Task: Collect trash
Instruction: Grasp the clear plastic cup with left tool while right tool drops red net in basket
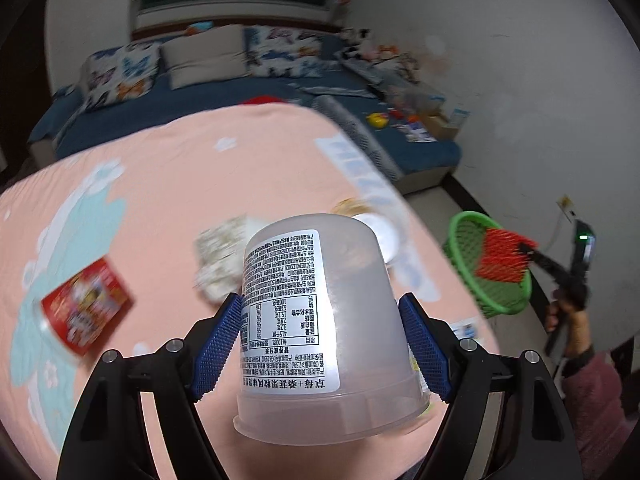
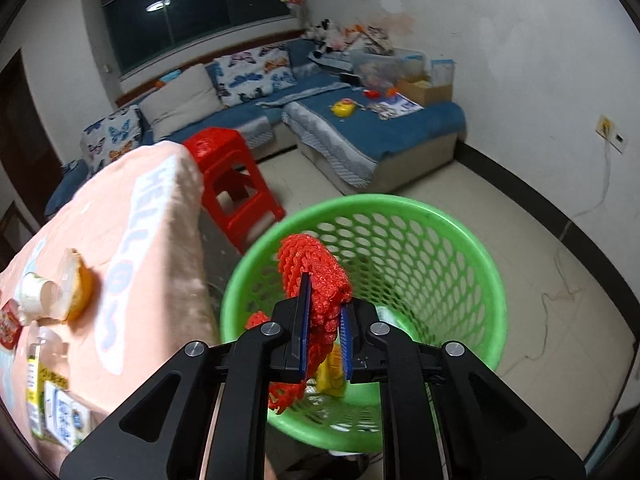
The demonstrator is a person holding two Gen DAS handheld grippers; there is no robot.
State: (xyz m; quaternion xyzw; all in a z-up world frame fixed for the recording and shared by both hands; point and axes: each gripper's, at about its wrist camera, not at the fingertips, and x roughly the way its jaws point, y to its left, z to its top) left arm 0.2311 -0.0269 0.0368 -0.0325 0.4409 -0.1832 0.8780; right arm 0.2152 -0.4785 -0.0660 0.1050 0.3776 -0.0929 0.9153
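My right gripper point(image 2: 324, 332) pinches a red foam fruit net point(image 2: 316, 276) over the green perforated plastic basket point(image 2: 432, 256), which already holds a yellow wrapper point(image 2: 334, 372). My left gripper point(image 1: 322, 344) clamps a clear labelled plastic tub point(image 1: 316, 320) above the pink-clothed table point(image 1: 192, 168). A red packet point(image 1: 86, 308), a crumpled wrapper point(image 1: 220, 264) and a white cup point(image 2: 34, 288) remain. The basket stands just beside the table edge, with open floor beyond.

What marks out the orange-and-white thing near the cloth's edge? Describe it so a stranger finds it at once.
Start at the pink cloth beside the green basket and follow its "HELLO" lettering. Just inside the letters lies the opened cup, tipped on its side, next to a small white cup. Only it has an orange body with a pale, peeled-back lid.
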